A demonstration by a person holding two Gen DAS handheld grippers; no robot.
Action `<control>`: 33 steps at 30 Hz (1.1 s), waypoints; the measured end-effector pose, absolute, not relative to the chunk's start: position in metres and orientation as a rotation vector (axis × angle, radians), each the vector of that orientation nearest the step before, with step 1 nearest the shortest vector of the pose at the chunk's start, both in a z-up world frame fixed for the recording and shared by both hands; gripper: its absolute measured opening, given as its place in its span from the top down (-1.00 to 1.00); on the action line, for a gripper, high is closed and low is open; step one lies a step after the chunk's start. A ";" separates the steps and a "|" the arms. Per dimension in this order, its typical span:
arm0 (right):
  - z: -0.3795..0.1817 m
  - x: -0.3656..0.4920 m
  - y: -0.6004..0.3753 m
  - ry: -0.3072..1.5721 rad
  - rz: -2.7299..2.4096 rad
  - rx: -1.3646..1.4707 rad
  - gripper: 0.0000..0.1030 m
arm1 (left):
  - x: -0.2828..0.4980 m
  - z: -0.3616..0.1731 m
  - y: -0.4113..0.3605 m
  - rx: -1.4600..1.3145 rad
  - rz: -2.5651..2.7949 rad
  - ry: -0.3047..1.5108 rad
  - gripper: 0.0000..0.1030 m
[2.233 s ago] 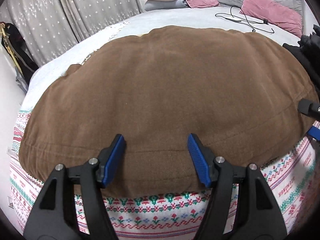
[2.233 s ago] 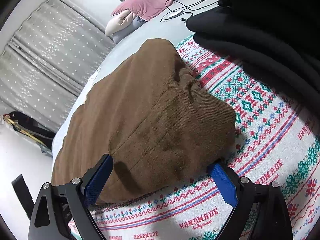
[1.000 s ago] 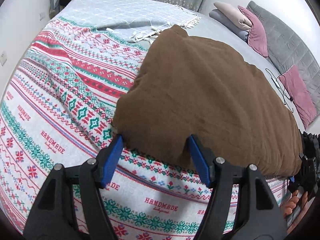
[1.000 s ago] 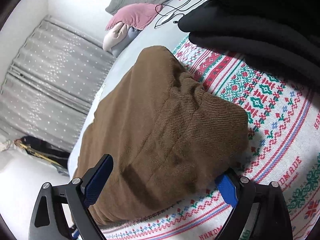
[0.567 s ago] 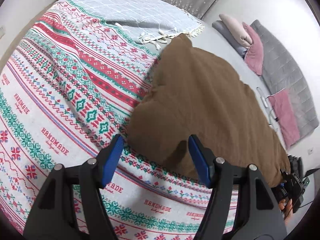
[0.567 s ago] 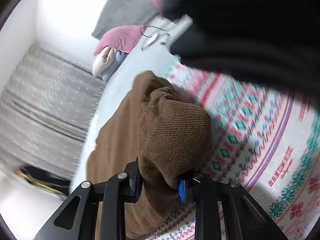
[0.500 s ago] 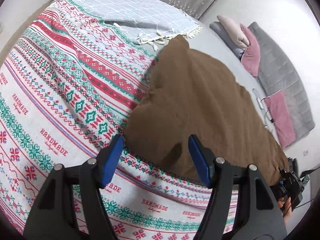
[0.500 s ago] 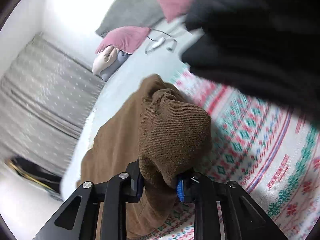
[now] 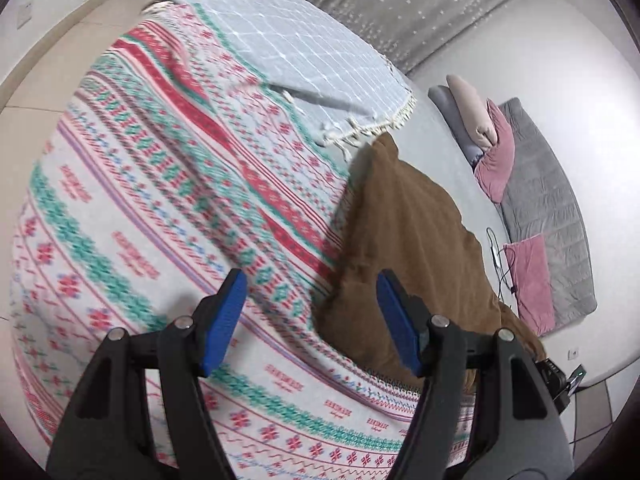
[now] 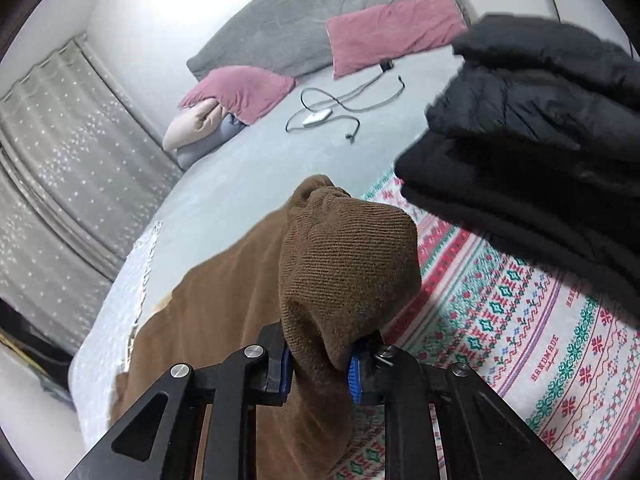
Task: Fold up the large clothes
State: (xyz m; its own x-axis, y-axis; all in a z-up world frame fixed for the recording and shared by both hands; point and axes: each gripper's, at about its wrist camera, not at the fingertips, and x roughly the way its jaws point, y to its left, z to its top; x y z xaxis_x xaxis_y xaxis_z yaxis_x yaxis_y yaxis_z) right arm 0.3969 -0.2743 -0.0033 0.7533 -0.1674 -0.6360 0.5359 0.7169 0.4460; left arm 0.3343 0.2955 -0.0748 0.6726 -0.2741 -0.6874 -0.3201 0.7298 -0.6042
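Note:
A large brown knit garment (image 9: 408,240) lies on the bed over a patterned red, green and white blanket (image 9: 132,216). My left gripper (image 9: 312,316) is open and empty above the blanket, just left of the garment's near corner. My right gripper (image 10: 320,364) is shut on a bunched corner of the brown garment (image 10: 344,264) and holds it lifted off the blanket, with the rest of the cloth trailing down to the left. The right gripper also shows at the lower right of the left wrist view (image 9: 560,380).
A stack of folded black clothes (image 10: 532,128) lies on the blanket at the right. Pink pillows (image 10: 388,32), a grey quilt (image 10: 320,4) and a charger cable (image 10: 336,108) lie at the head of the bed. A light grey fringed throw (image 9: 304,60) is at the far side.
My right gripper closed on the garment's corner and lifted it off the blanket. My left gripper stayed open and swung left, away from the garment's hem toward its left corner.

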 end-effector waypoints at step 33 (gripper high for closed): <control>-0.065 0.345 0.174 0.514 0.380 -0.833 -0.34 | 0.338 -0.096 0.322 -0.969 -0.064 0.849 -0.32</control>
State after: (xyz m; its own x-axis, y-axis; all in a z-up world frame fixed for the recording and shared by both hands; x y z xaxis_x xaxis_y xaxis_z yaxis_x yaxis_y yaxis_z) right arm 0.3448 0.1744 -0.0645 0.8138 0.1183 -0.5689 -0.5089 0.6178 -0.5994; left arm 0.3384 0.3221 -0.0964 0.6853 -0.4048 -0.6053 -0.3096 0.5904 -0.7454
